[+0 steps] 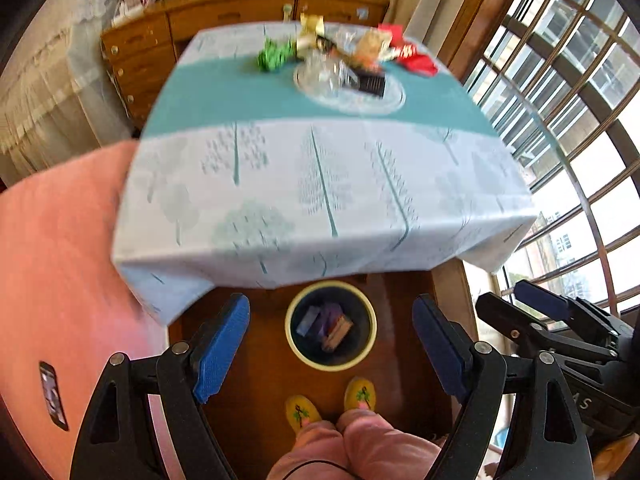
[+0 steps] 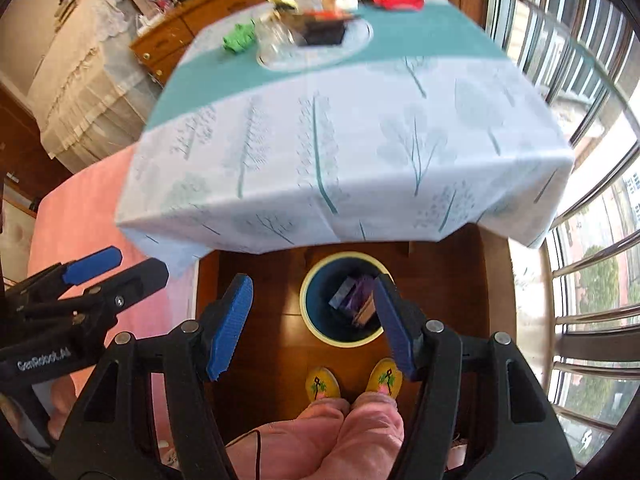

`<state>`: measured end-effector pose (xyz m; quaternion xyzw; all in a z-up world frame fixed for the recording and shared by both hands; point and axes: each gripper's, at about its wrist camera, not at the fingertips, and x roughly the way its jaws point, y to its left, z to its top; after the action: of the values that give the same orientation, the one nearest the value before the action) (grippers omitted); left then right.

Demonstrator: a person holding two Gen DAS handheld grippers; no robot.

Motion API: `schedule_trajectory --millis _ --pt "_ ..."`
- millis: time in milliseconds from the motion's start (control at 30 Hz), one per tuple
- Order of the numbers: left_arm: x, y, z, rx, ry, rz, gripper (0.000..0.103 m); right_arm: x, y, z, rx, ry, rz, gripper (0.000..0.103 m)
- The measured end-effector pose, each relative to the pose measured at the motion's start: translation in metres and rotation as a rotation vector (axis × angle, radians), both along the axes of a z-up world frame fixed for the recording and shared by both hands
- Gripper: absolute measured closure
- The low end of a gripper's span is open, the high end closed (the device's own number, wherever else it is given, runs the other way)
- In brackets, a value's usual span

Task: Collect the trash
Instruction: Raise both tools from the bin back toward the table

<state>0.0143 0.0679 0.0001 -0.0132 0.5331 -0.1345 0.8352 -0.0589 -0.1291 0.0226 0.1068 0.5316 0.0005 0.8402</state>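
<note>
A round bin [image 1: 370,322] with a pale yellow rim stands on the wooden floor under the table's near edge; it holds a few wrappers, purple and brown. It also shows in the right wrist view [image 2: 310,320]. My left gripper [image 1: 332,350] is open and empty above the bin. My right gripper [image 2: 312,326] is open and empty, also above it. Trash lies at the table's far end: a green wrapper [image 1: 274,54], a red packet [image 1: 416,58], a gold wrapper [image 1: 310,26], clear plastic [image 1: 324,70] and a black box [image 1: 372,82].
The table [image 1: 320,184] has a white and teal tree-print cloth. A pink bed [image 1: 52,260] lies left with a phone [image 1: 52,394] on it. A wooden sideboard [image 1: 168,28] is behind, windows [image 1: 568,92] right. The person's feet in yellow slippers [image 1: 332,404] stand below.
</note>
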Motion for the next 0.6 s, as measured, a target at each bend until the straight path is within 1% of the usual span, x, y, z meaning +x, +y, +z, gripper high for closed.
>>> schedule_trajectory --millis 167,300,367,433,500,600 --pt "0.004 0.011 0.055 -0.007 -0.105 -0.006 0.018 -0.006 0.008 0.063 -0.033 -0.118 -0.034 0.043" --pt "0.015 0.023 0.095 -0.018 -0.192 -0.003 0.018 -0.003 0.016 0.107 -0.076 -0.230 -0.050 0.043" --pt "0.023 0.029 0.111 -0.017 -0.219 0.003 0.018 0.000 0.018 0.121 -0.087 -0.263 -0.059 0.043" --pt "0.030 0.034 0.119 -0.019 -0.239 0.004 0.018 0.002 0.022 0.135 -0.093 -0.284 -0.069 0.043" --pt "0.036 0.039 0.129 -0.021 -0.256 0.005 0.018 0.004 0.023 0.143 -0.099 -0.301 -0.081 0.043" --pt "0.045 0.044 0.134 -0.019 -0.272 0.017 0.018 0.011 0.023 0.150 -0.097 -0.313 -0.100 0.043"
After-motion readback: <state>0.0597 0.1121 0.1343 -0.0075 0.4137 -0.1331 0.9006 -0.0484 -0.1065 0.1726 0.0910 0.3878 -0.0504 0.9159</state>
